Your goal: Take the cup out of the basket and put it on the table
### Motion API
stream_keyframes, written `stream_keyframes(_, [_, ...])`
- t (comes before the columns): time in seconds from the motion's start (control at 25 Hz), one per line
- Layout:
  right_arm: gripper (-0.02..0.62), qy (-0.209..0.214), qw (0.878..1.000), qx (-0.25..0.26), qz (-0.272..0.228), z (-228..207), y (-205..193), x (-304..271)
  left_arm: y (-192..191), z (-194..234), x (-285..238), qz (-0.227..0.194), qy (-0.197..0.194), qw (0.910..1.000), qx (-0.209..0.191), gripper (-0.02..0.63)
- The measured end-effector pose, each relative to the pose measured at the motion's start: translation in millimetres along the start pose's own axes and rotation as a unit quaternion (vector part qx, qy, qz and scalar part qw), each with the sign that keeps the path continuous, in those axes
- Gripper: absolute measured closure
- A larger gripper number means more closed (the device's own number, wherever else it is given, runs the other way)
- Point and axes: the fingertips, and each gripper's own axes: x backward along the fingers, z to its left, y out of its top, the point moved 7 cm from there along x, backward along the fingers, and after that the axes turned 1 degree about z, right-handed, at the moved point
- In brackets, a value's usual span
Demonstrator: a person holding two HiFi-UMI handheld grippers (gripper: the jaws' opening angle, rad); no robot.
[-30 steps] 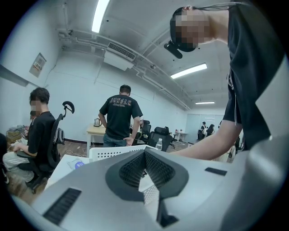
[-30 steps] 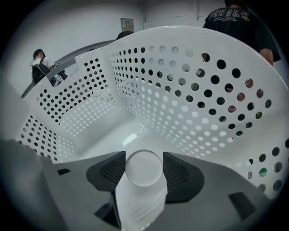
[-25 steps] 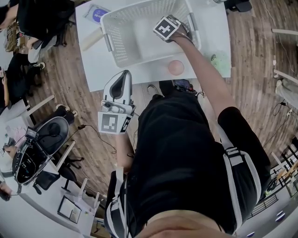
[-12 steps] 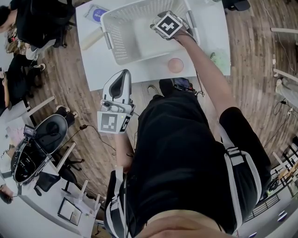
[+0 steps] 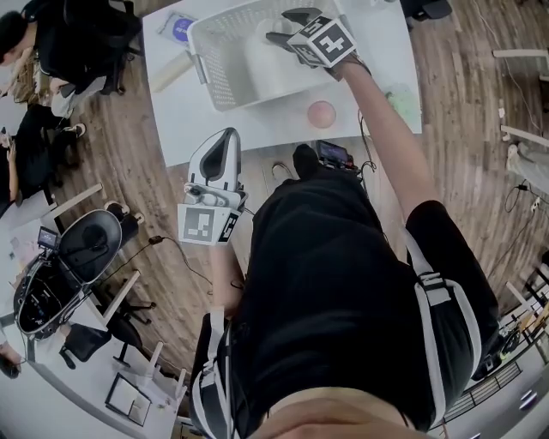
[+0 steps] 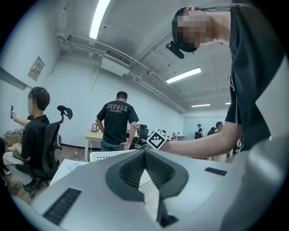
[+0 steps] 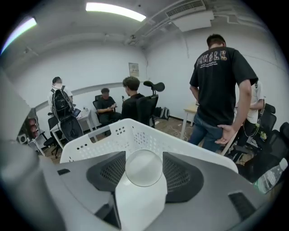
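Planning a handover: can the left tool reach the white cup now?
Probably not: the left tool hangs short of the white table, apart from the white plastic cup, which the right tool grips.

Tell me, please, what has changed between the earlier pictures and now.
The right hand-held gripper, shut on the white plastic cup, has risen, lifting the cup within the white perforated plastic basket. The left hand-held gripper stayed low, shut and empty; the basket and the pink round object stayed on the white table.
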Motion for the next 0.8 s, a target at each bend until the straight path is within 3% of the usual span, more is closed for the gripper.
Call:
stream_keyframes(0.52, [0.345,-0.013,0.988,-0.023,-0.149,44.3,28.7,84.3,-2.7,-17.1,44.0,-0.017,-0.025,0.9995,-0.010,0.588])
stream_keyframes(0.8, [0.345,-0.017,0.976,0.007,-0.216,94.2,34.4,135.9,-9.5,-28.1,65.4,-0.023,-0.050,0.9985,-0.007,0.588])
